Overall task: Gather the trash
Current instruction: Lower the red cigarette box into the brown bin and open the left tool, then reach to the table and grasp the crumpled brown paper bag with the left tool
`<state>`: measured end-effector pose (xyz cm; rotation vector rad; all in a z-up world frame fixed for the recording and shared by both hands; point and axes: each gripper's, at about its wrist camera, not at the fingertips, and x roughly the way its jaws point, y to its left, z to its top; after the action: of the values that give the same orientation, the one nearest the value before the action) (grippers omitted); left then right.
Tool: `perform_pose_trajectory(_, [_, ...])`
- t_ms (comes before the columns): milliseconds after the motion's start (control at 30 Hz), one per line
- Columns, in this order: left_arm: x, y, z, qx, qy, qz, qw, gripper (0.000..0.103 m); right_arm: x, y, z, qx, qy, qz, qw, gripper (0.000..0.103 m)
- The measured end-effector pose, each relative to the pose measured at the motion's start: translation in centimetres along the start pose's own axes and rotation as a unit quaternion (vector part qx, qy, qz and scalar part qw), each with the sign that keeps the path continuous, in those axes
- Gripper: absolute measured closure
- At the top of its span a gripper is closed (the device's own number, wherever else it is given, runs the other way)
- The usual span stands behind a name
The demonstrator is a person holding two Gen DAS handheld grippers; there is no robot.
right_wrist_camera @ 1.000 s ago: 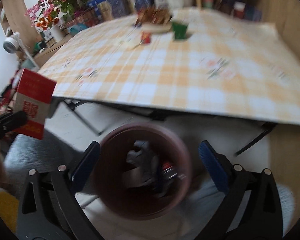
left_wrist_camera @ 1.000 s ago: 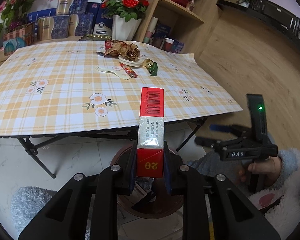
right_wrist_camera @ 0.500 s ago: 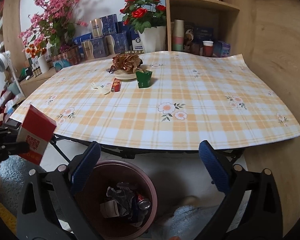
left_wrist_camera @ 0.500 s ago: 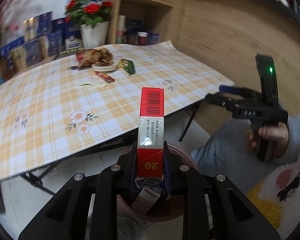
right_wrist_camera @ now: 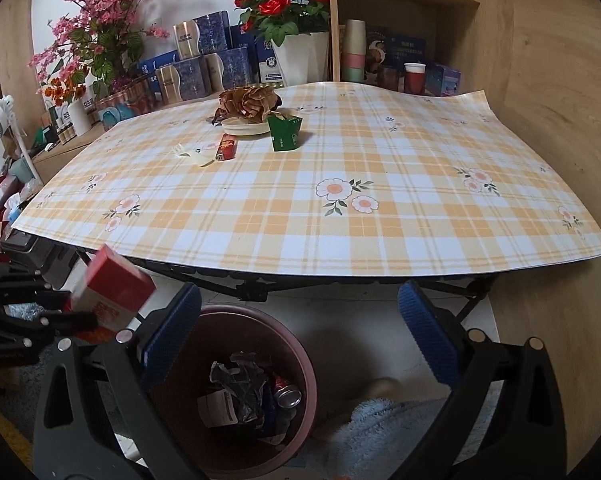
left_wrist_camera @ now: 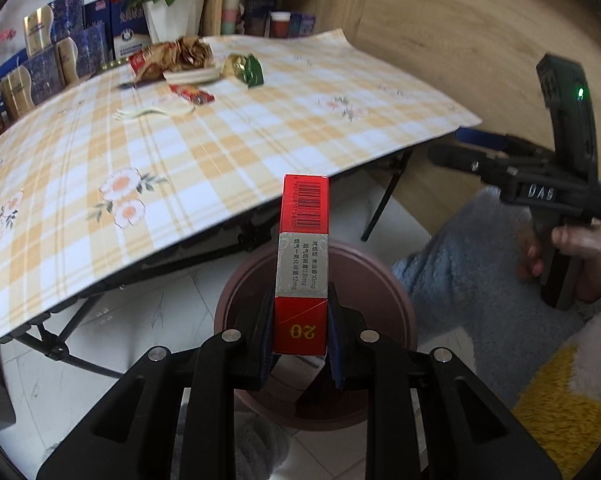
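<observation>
Left wrist view: left gripper (left_wrist_camera: 300, 332) clamps red carton (left_wrist_camera: 303, 256) above bin (left_wrist_camera: 384, 280); right gripper (right_wrist_camera: 300, 332) spread wide.

Bin (right_wrist_camera: 236, 392) on floor before table (right_wrist_camera: 380, 216), wrappers (right_wrist_camera: 252, 106) on table's far side

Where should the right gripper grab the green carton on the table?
Grip the green carton across its flat side walls at mid-height, coming in from the near table edge. It stands roughly upright with an open, jagged top, so pinching the rim would likely crush it. The plate sits close on its left.
</observation>
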<state>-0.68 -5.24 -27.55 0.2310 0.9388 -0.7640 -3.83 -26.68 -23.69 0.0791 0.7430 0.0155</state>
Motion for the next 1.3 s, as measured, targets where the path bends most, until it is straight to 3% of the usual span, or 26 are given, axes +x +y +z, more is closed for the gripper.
perform_pose_trajectory(133, [0.8, 0.0, -0.2, 0.002, 0.017, 0.002, 0.9999, 0.081, 0.1, -0.1, 0.0, 0.006, 0.004, -0.006, 1.000, 0.006])
perform_pose_trajectory(767, [1.0, -0.2, -0.1, 0.005, 0.020, 0.002, 0.9998, 0.079, 0.1, 0.0, -0.2, 0.000, 0.007, -0.004, 1.000, 0.006])
perform_pose_trajectory(1033, [-0.3, 1.2, -0.1, -0.035, -0.012, 0.040, 0.9985, 0.033, 0.2, 0.1, -0.2, -0.001, 0.009, -0.004, 1.000, 0.006])
perform_pose_trajectory(1133, [-1.1, 2.2, -0.1, -0.062, -0.030, 0.054, 0.9961, 0.021, 0.2, 0.1, -0.2, 0.000, 0.009, -0.004, 1.000, 0.006])
perform_pose_trajectory(1300, [-2.4, 3.9, -0.2, -0.104, -0.052, 0.069, 0.9908, 0.011, 0.2, 0.0, -0.2, 0.000, 0.010, -0.004, 1.000, 0.006])
